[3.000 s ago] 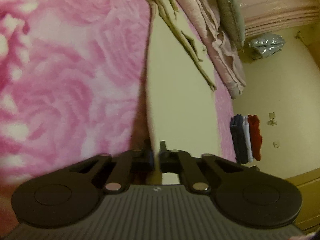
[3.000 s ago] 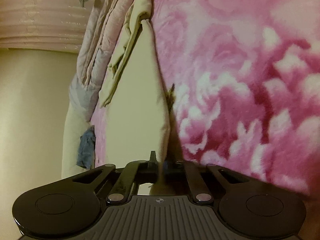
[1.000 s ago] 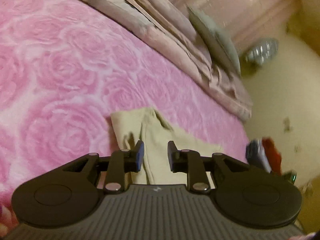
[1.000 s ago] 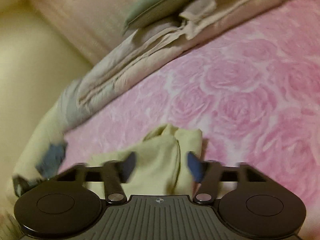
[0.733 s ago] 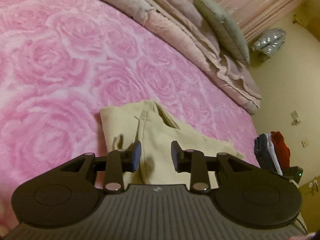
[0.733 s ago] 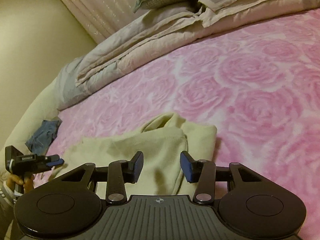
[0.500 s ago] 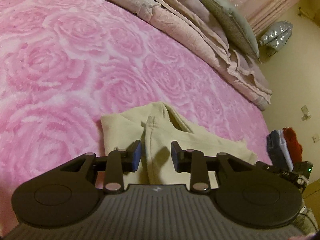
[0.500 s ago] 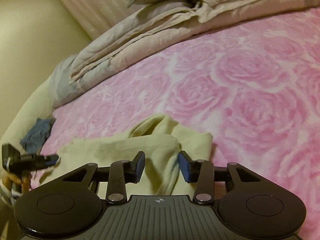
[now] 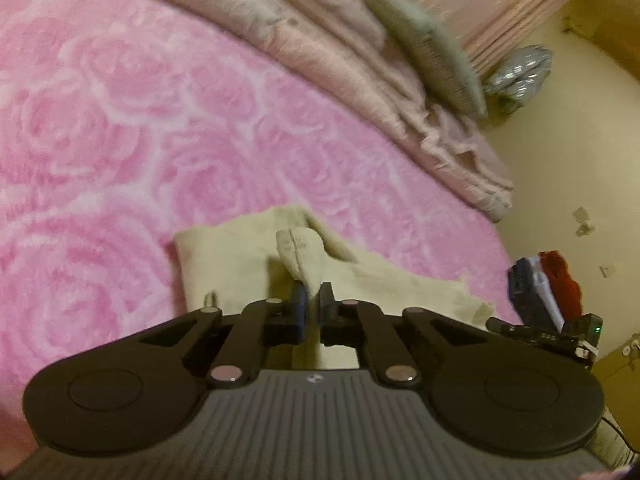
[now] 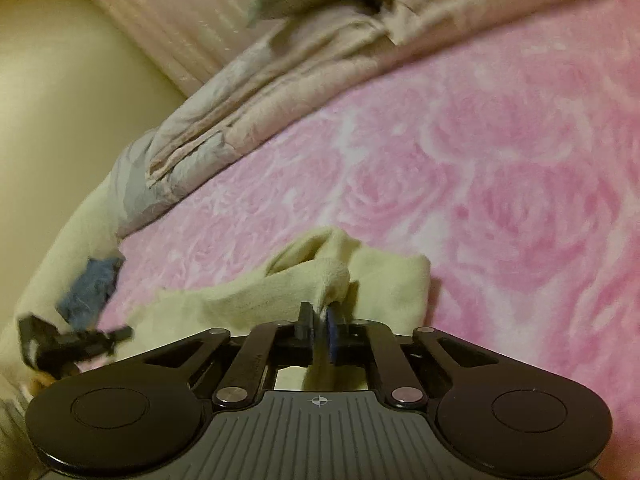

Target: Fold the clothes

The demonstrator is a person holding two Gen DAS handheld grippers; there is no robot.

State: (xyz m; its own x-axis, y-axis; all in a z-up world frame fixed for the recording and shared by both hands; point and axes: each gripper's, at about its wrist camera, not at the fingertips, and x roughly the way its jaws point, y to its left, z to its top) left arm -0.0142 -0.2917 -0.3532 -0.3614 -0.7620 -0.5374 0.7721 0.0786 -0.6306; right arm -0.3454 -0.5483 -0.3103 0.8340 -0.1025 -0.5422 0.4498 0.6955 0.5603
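Note:
A pale yellow garment [image 9: 240,256] lies folded on the pink rose-patterned bedspread [image 9: 120,120]. In the left wrist view my left gripper [image 9: 313,300] is shut on a raised fold of the garment at its near edge. The right wrist view shows the same garment [image 10: 392,280], with my right gripper [image 10: 319,320] shut on a bunched corner that lifts slightly off the layer beneath. Each gripper appears at the edge of the other's view: the right gripper [image 9: 552,334] at the lower right, the left gripper [image 10: 72,344] at the lower left.
A rumpled beige quilt [image 9: 320,52] and a grey-green pillow [image 9: 424,52] lie along the far side of the bed. Folded dark, white and red clothes [image 9: 544,284] stand beyond the bed's right edge. A blue cloth [image 10: 92,288] lies at the left edge.
Both grippers came down onto the laid-out garment and went from open to shut, each pinching a fold at its near edge. The pinched cloth now bunches up between the fingers.

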